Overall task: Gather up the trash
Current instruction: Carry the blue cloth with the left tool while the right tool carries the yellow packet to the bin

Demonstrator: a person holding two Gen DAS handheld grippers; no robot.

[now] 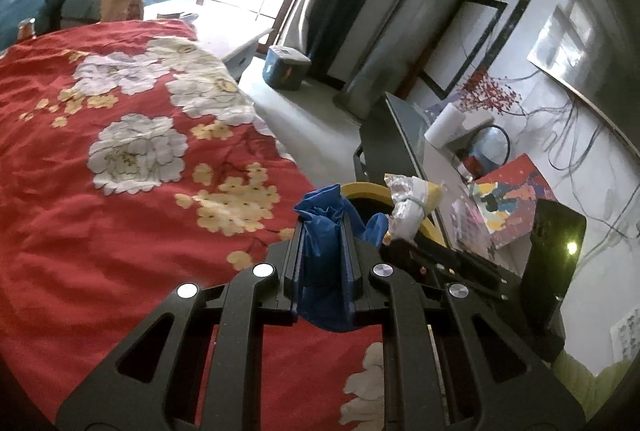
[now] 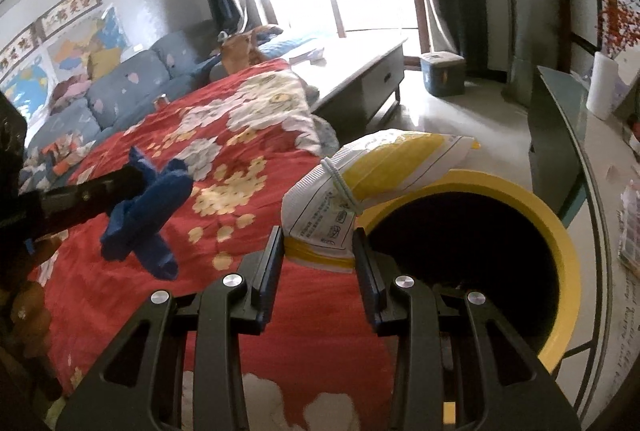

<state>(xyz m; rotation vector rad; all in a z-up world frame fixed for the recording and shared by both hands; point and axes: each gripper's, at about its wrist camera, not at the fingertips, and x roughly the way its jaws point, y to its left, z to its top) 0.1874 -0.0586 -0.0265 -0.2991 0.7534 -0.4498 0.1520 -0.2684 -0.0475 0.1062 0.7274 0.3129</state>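
My left gripper (image 1: pixel 323 231) is shut on a crumpled blue plastic bag (image 1: pixel 320 231), held above the red floral cloth near the bin; the bag also shows in the right wrist view (image 2: pixel 144 219) at the left. My right gripper (image 2: pixel 320 243) is shut on a white and yellow snack bag (image 2: pixel 360 187) tied with a rubber band, held at the left rim of a yellow bin (image 2: pixel 560 231) with a black inside. In the left wrist view the snack bag (image 1: pixel 408 207) hangs over the bin (image 1: pixel 360 188).
A red floral cloth (image 1: pixel 120 151) covers the surface on the left. A dark cabinet (image 1: pixel 396 135) with a paper roll (image 1: pixel 444 123) and clutter stands to the right of the bin. A blue box (image 1: pixel 286 67) sits on the floor. A blue sofa (image 2: pixel 120 87) is behind.
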